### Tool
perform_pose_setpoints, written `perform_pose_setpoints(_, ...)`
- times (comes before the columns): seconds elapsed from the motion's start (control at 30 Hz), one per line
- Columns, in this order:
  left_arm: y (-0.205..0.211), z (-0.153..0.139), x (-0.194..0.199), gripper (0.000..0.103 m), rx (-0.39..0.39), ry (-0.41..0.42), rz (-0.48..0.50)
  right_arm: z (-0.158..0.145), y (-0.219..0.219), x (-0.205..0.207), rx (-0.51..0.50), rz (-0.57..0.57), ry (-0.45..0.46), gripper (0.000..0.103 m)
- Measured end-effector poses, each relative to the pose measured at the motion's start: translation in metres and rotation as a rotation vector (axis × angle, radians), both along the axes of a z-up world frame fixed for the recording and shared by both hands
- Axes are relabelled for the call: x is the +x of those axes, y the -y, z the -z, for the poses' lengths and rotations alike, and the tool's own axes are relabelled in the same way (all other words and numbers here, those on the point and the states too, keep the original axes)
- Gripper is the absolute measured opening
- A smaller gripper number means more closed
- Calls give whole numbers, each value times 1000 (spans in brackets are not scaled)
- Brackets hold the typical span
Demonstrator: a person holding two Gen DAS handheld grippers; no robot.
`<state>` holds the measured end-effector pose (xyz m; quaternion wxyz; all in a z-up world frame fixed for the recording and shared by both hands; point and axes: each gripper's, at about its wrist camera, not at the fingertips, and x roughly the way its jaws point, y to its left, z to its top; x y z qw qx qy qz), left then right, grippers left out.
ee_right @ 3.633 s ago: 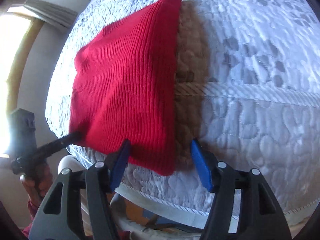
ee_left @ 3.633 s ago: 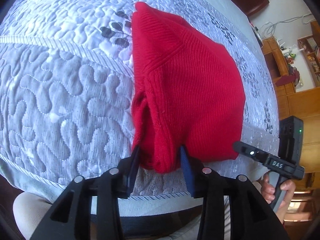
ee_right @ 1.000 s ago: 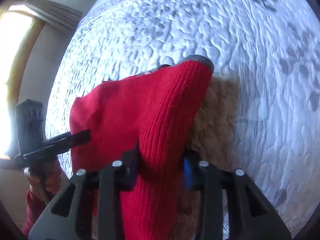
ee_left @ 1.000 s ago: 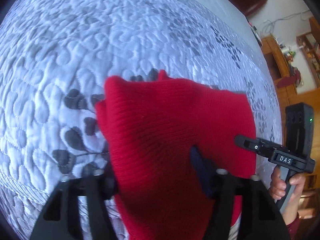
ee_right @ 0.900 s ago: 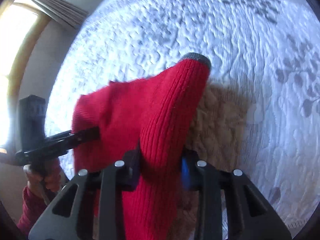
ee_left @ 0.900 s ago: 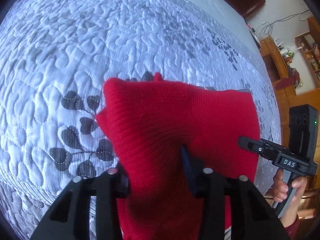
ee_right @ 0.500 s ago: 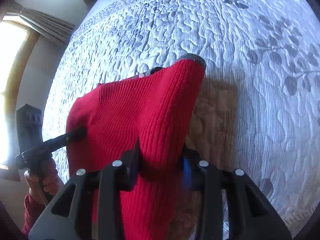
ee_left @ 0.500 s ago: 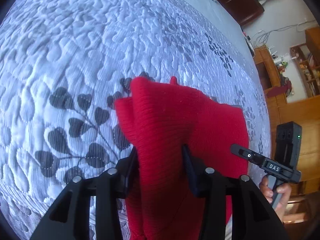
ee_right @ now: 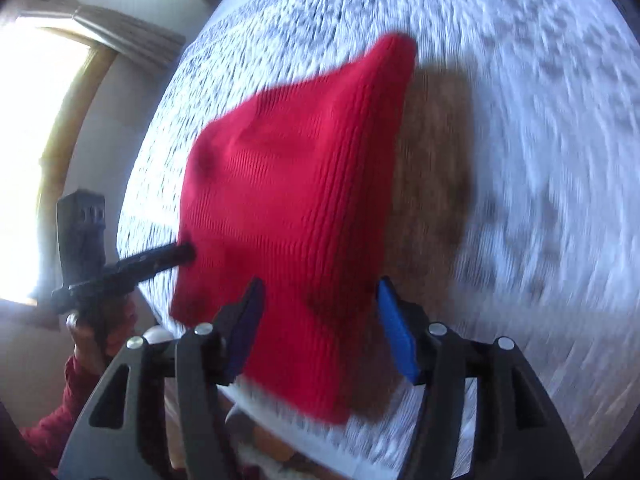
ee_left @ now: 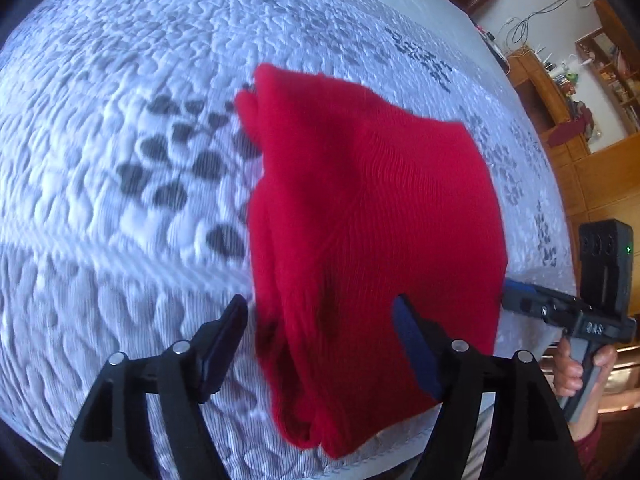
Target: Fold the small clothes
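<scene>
Now the biggest thing is the bed (ee_left: pixel 120 184), covered by a puffy white quilt with grey leaf shapes on it. On the quilt lies the red knitted garment (ee_left: pixel 360 216), folded over on itself into a thick pad. It is longer than it is wide. Its long way runs from the near edge of the bed, where the person stands, up and away across the quilt, and in the right wrist view its far end comes to a narrow rounded tip. The left gripper (ee_left: pixel 320 340) has its jaws spread wide, one on each side of the garment's near left part, and the pads are not pressing on it. The right gripper (ee_right: pixel 318 320) is also spread apart around the near right part, with the cloth lying between the blue pads but not squeezed. Both sets of jaws have just been opening. A hand (ee_left: pixel 580 372) holds the right gripper's handle.
</scene>
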<state>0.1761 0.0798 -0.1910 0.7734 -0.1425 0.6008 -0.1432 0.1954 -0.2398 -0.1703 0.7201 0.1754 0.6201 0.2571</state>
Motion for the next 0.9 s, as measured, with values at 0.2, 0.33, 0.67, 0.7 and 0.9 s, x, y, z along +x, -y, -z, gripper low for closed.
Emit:
perform_pose_setpoints(0.2,5,9,-25,79,20,0,5,20,-13,-40,-87,-35,-13,60)
perform_pose_setpoints(0.33,15,8,-33,62,54,0,14,16,-24,-44,-160,-52,20,40)
perform_pose_setpoints(0.67,22,-1,-44,22,-16,-15,17,-12,-10,-51,-125,-14,47,12)
perform_pose_setpoints(0.7,24,-1,-45,22,-22,-16,19,-14,-7,-51,-126,-8,53,12)
perform_pose_setpoints(0.9,37,13,-42,23,-6,-29,27,-2,-4,-54,-178,-13,19,12)
